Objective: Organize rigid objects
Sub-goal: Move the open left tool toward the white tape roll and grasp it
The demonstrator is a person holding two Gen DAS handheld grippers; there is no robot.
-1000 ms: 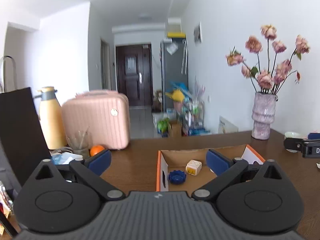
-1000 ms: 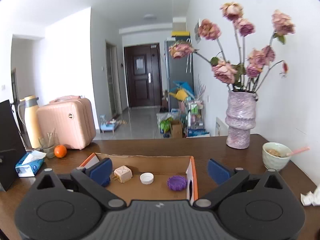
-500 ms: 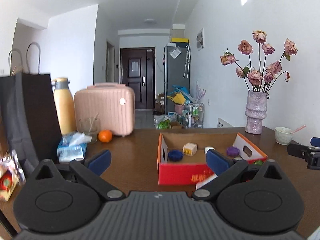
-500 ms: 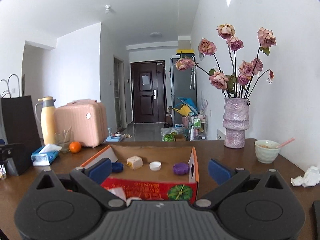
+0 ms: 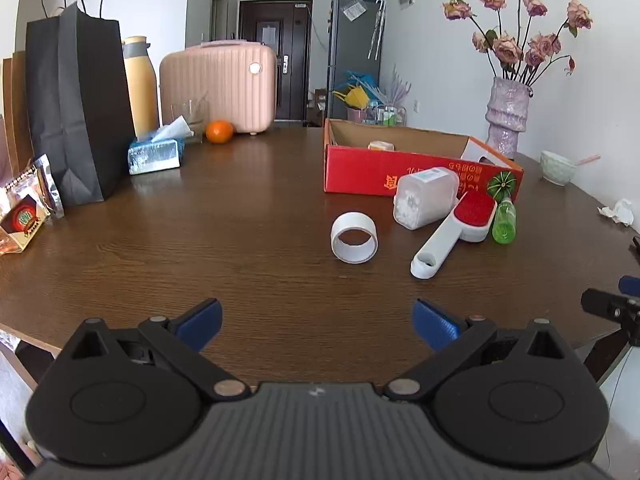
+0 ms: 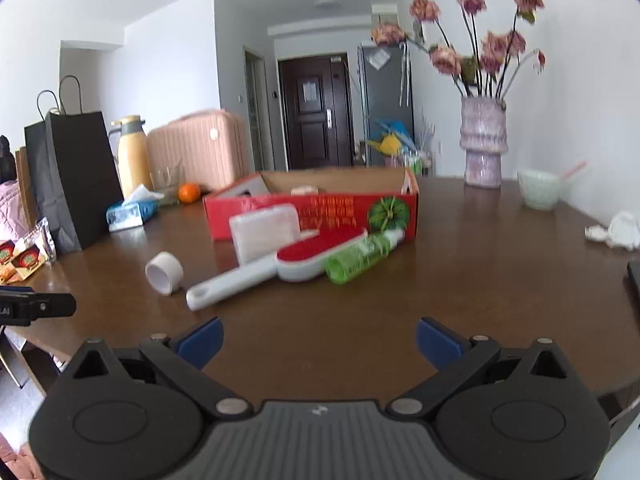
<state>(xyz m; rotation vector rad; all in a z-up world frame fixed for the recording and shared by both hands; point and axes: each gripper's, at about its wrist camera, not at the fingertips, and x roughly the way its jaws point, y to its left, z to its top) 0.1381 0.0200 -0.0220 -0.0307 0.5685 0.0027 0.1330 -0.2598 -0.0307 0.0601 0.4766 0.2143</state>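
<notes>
A red cardboard box [image 5: 360, 170] [image 6: 320, 210] stands open on the brown table and holds small items. In front of it lie a white tape roll [image 5: 354, 237] [image 6: 164, 272], a clear plastic container [image 5: 426, 197] [image 6: 265, 230], a white brush with a red pad [image 5: 456, 232] [image 6: 272, 270] and a green bottle [image 5: 504, 220] [image 6: 360, 256]. My left gripper [image 5: 318, 322] is open and empty near the table's front edge. My right gripper [image 6: 318, 338] is open and empty, also near the front edge, to the right of the left one.
A black paper bag [image 5: 76, 112], yellow flask [image 5: 138, 84], tissue pack [image 5: 156, 152], orange [image 5: 219, 131] and pink case [image 5: 218, 84] stand at the back left. A vase of flowers [image 5: 507, 116], a bowl [image 5: 558, 167] and crumpled tissue [image 5: 618, 212] are at the right.
Both grippers have pulled back from over the box toward the table's front edge. The tape roll, container, brush and bottle have come into view in front of the box.
</notes>
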